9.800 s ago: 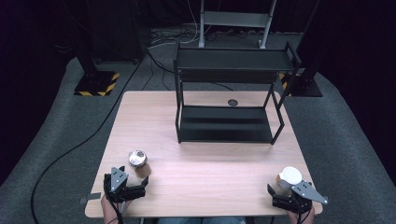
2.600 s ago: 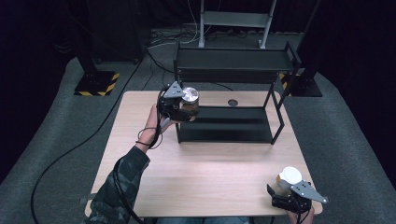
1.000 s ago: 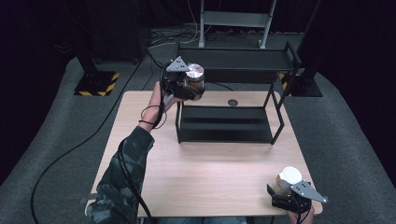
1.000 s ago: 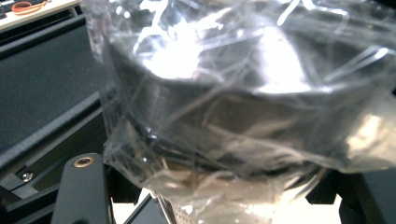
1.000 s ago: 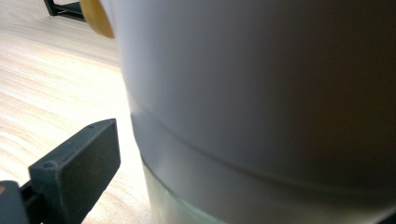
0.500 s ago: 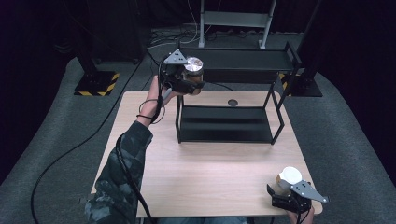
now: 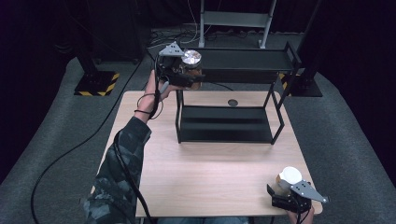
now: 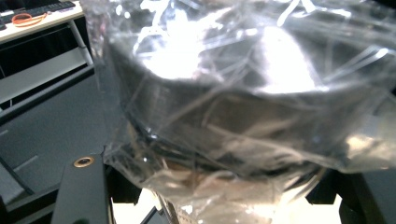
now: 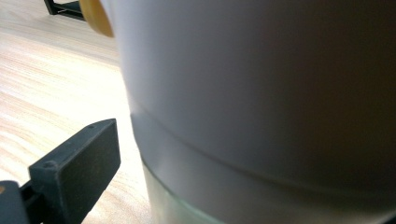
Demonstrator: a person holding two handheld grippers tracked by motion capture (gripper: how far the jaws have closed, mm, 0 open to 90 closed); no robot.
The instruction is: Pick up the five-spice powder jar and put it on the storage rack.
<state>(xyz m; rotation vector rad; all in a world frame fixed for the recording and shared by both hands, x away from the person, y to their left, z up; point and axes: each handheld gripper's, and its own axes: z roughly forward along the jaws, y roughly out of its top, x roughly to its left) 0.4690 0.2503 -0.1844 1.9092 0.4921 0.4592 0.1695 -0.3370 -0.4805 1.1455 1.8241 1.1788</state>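
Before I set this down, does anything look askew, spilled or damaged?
Nothing spilled or broken. The left gripper holds the plastic-wrapped container at the rack's top shelf; its wrap is crinkled and loose. The white-lidded jar stands upright by the right gripper.

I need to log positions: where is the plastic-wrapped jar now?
In the high view, the plastic-wrapped jar is in the left gripper, raised at the left end of the black rack's top shelf.
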